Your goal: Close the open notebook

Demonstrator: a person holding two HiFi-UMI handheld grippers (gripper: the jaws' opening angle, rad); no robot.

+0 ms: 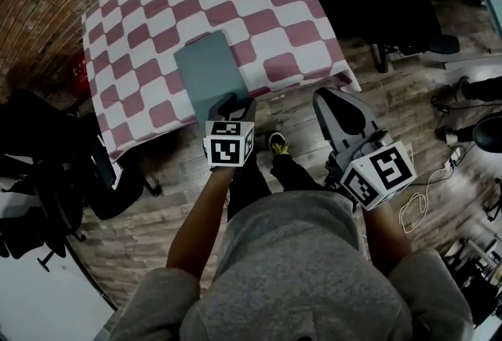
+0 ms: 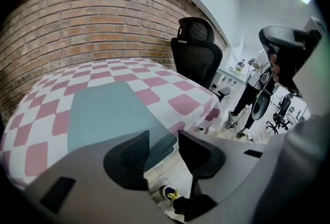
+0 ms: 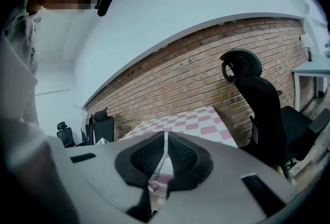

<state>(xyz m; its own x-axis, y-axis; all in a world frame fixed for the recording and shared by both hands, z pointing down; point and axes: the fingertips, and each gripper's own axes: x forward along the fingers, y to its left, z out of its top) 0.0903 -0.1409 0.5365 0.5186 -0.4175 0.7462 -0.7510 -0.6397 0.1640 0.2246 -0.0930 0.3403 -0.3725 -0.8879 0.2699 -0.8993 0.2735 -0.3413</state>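
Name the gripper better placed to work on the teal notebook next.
Left. The left gripper sits at the near edge of the teal notebook, jaws apart, its corner just ahead of them. The right gripper is off beside the table, jaws together, away from the notebook.

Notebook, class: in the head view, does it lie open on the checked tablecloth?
No, the notebook shows only one flat teal cover, with no pages visible.
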